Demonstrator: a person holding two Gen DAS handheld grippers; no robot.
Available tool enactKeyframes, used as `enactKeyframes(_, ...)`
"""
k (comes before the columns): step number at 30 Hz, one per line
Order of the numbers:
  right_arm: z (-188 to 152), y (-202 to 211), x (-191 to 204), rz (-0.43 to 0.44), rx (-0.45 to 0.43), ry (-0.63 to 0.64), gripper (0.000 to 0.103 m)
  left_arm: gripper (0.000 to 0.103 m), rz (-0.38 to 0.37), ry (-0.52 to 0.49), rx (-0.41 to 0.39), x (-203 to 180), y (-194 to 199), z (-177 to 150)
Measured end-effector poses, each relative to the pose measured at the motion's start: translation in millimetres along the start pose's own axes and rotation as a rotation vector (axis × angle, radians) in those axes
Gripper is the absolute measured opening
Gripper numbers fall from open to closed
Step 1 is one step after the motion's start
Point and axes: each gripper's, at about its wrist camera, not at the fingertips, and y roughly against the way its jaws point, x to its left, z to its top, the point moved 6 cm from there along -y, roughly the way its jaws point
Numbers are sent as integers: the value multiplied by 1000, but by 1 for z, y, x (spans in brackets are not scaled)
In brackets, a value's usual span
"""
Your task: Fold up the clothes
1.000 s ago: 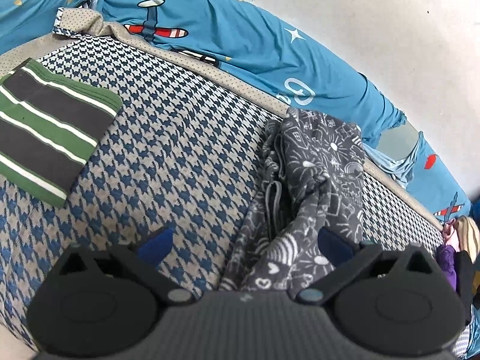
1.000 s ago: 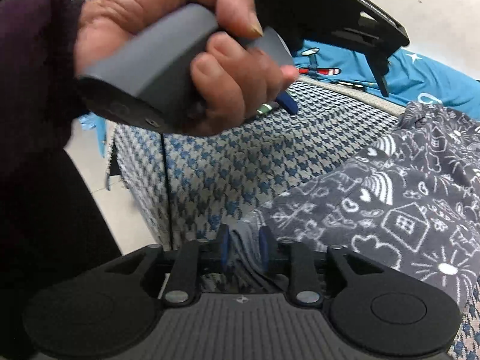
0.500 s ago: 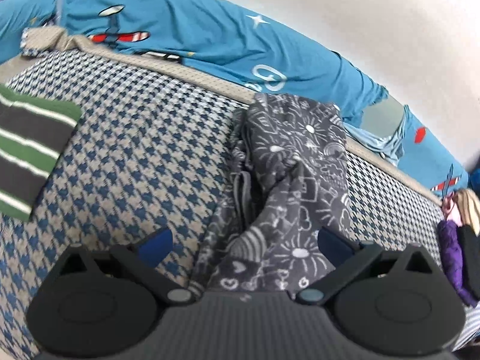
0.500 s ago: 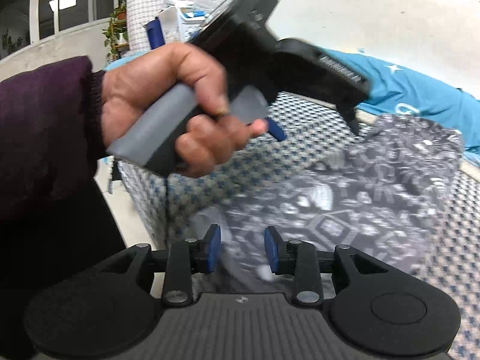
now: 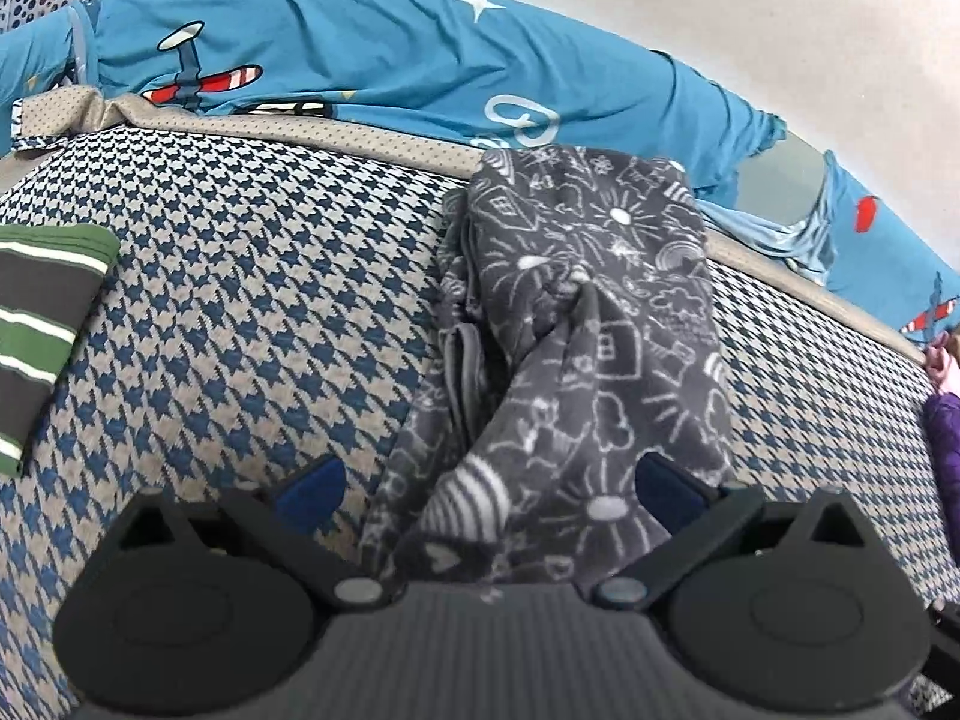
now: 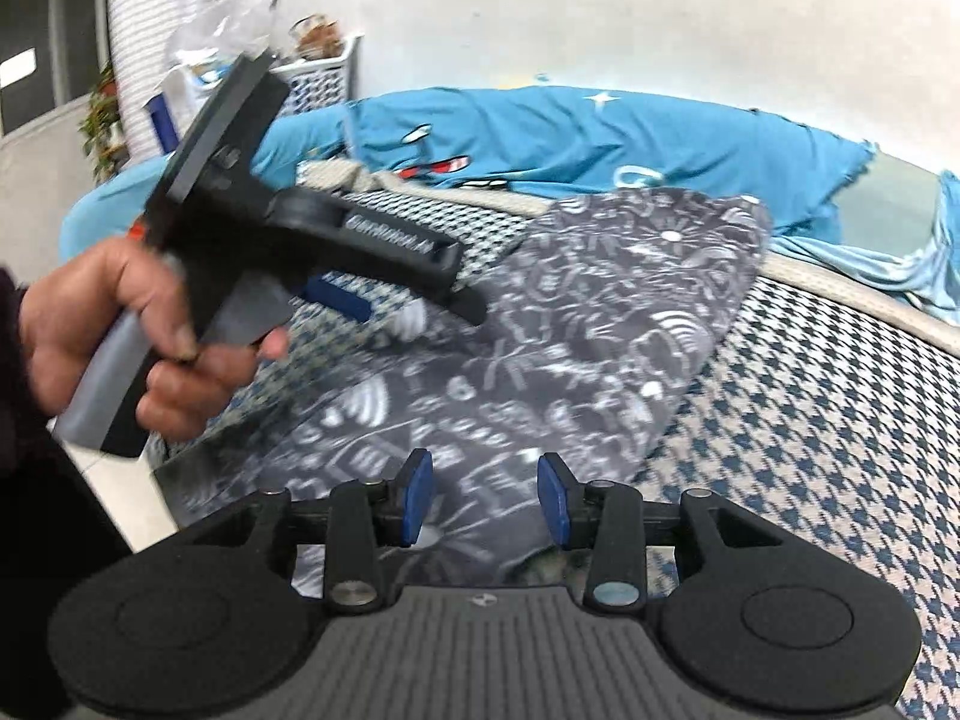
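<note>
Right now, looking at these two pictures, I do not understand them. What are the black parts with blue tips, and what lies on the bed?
No robot: a person holds a two-finger tool in each hand, each carrying a camera. One picture looks along the left tool, the other along the right tool, which also shows the left hand. A grey patterned garment lies on the houndstooth cover, a folded striped garment beside it. Both tools are open; the right has just been opening and holds nothing.

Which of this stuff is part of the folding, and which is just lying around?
In the job:
- grey printed garment, lying between the open left claw
- right claw, jaws just opened, off the cloth
- striped folded garment

Lying about:
- blue airplane sheet
- white basket
- houseplant
</note>
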Motion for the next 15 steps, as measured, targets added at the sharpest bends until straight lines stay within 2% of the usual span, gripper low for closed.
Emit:
enactKeyframes(3,4,-5,-11,-17,-12,-9,38,97,43,-7,-10,1,-5,1)
enactKeyframes(5,8,-9,-19,-31,-19,-14,38,83,41,7,-6,3,-8,1)
enactKeyframes(8,13,-18,-35,-45,-20,-54,38,73,70,18,-5,6,-12,0)
enactKeyframes(11,17,-29,-53,-74,-15,-103,39,69,144,21,-5,16,-14,-3)
enactKeyframes(15,22,-43,-81,-119,-8,-186,39,69,170,84,25,35,-19,-9)
